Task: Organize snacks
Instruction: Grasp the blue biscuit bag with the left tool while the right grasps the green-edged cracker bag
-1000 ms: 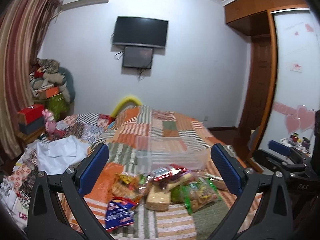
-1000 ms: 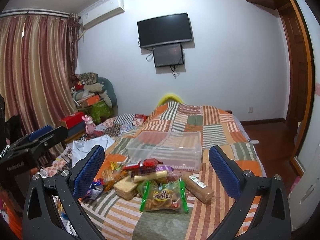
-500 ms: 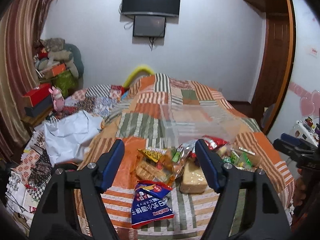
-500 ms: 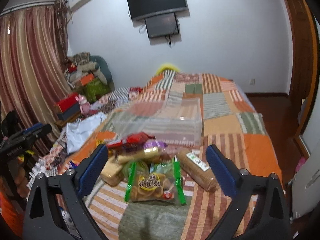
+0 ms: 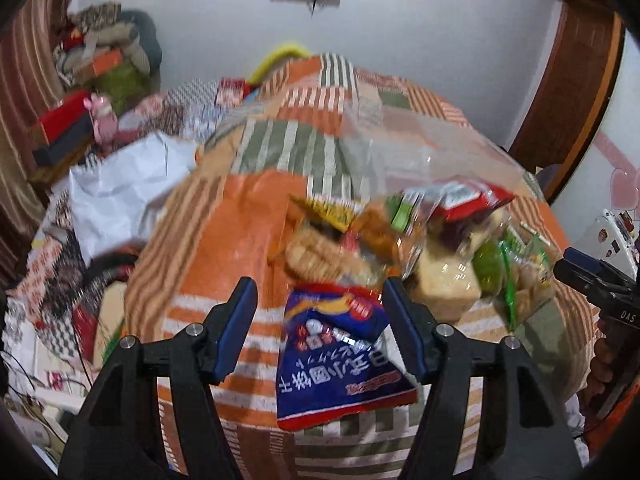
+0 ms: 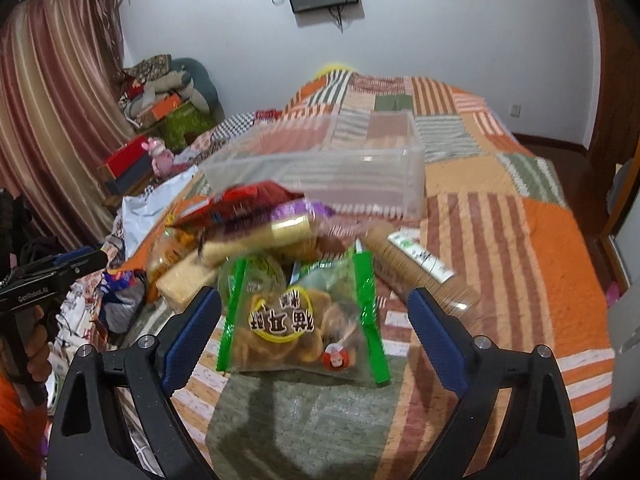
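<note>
A pile of snack packets lies on a striped patchwork bed. My left gripper (image 5: 320, 326) is open, its fingers on either side of a blue snack bag (image 5: 340, 356) at the pile's near edge. My right gripper (image 6: 316, 340) is open around a green-edged clear bag of biscuits (image 6: 298, 320). Behind the pile stands an empty clear plastic bin (image 6: 324, 168), also in the left wrist view (image 5: 424, 148). A round cracker sleeve (image 6: 416, 272) lies right of the green bag. A red packet (image 6: 240, 204) tops the pile.
A white plastic bag (image 5: 120, 188) lies on the bed's left side. Boxes and a pink toy (image 5: 102, 118) sit on a low stand by the curtain. A wooden door (image 5: 568, 80) is at the right. The other gripper shows at each view's edge.
Both grippers have dropped and moved forward toward the pile. The left now straddles the blue bag, the right straddles the green-edged bag. Both stay open, the left narrower.
</note>
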`<act>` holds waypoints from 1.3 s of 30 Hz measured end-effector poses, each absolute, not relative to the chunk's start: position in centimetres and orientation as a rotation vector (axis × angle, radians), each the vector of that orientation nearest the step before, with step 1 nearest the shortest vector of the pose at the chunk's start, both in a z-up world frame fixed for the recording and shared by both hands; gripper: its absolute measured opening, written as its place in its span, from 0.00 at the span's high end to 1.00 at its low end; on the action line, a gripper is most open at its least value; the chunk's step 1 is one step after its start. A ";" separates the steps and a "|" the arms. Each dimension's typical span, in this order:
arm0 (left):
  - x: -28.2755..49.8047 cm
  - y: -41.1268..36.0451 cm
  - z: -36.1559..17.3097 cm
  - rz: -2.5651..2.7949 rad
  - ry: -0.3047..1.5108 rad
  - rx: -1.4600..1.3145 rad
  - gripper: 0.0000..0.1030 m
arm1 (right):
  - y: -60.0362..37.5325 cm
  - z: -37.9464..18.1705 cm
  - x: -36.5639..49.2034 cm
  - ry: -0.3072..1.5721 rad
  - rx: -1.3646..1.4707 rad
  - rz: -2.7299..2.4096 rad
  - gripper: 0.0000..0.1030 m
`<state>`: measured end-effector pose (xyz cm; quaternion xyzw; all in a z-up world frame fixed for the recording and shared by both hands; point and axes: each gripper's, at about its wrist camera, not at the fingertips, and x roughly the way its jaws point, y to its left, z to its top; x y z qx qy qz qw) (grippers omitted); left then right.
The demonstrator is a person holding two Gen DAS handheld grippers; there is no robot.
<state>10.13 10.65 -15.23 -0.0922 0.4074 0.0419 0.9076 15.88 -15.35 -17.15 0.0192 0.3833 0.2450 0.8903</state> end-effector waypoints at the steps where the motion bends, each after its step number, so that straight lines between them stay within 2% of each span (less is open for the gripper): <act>1: 10.1 10.7 -15.6 0.083 0.854 -0.199 0.37 | -15.2 -17.4 16.0 0.806 0.040 0.513 0.09; 13: 10.1 10.4 -18.1 0.048 0.928 -0.235 0.36 | -14.1 -19.3 17.1 0.895 0.027 0.534 0.07; 19: 10.5 10.1 -19.3 0.055 0.964 -0.208 0.26 | -14.0 -20.1 17.6 0.932 0.054 0.551 0.05; 27: 11.2 11.5 -21.5 0.074 1.002 -0.294 0.26 | -14.0 -20.0 17.2 0.920 0.056 0.548 0.07; 31: 10.9 11.5 -21.3 0.078 0.981 -0.293 0.33 | -14.2 -20.0 17.4 0.914 0.066 0.548 0.13; 32: 10.9 11.4 -21.2 0.080 0.980 -0.291 0.35 | -14.2 -19.9 17.3 0.911 0.068 0.552 0.19; 33: 10.8 11.3 -21.1 0.081 0.978 -0.287 0.36 | -14.3 -19.8 17.3 0.908 0.068 0.551 0.20; 39: 10.1 11.2 -19.8 0.086 0.949 -0.275 0.38 | -15.0 -19.4 16.7 0.886 0.072 0.558 0.30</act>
